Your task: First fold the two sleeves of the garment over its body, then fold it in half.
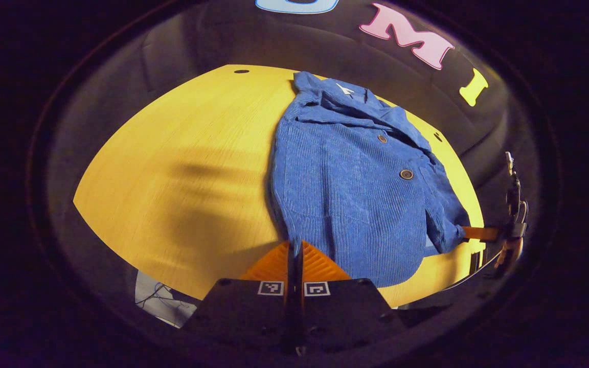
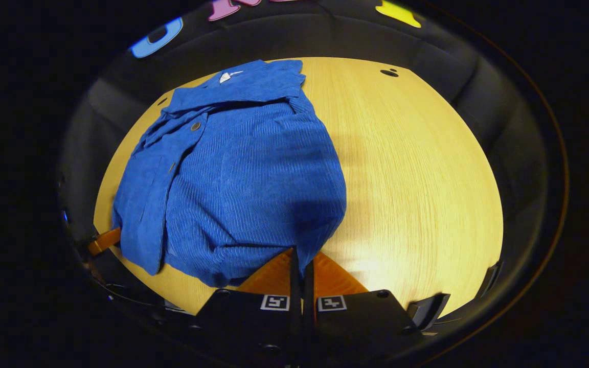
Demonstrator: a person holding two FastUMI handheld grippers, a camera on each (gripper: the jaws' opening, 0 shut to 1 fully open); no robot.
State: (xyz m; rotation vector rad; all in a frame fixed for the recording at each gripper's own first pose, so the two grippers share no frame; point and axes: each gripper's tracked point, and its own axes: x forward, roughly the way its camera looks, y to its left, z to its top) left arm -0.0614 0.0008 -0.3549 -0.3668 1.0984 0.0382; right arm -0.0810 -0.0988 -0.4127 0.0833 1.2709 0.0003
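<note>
Both grippers [image 1: 295, 250] [image 2: 302, 255] pinch jacket [image 1: 356, 194] hem at table [image 1: 172, 179] edge.

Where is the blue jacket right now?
The blue corduroy jacket lies on the yellow wooden table, right of centre in the left gripper view, with both grippers pinching its near hem.

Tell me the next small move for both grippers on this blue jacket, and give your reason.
Probably lift both together and carry the hem toward the collar. The blue jacket lies on the yellow table with its sleeves apparently already folded over the body. The left gripper and right gripper each look shut on the near edge, which suggests the halving fold comes next.
</note>
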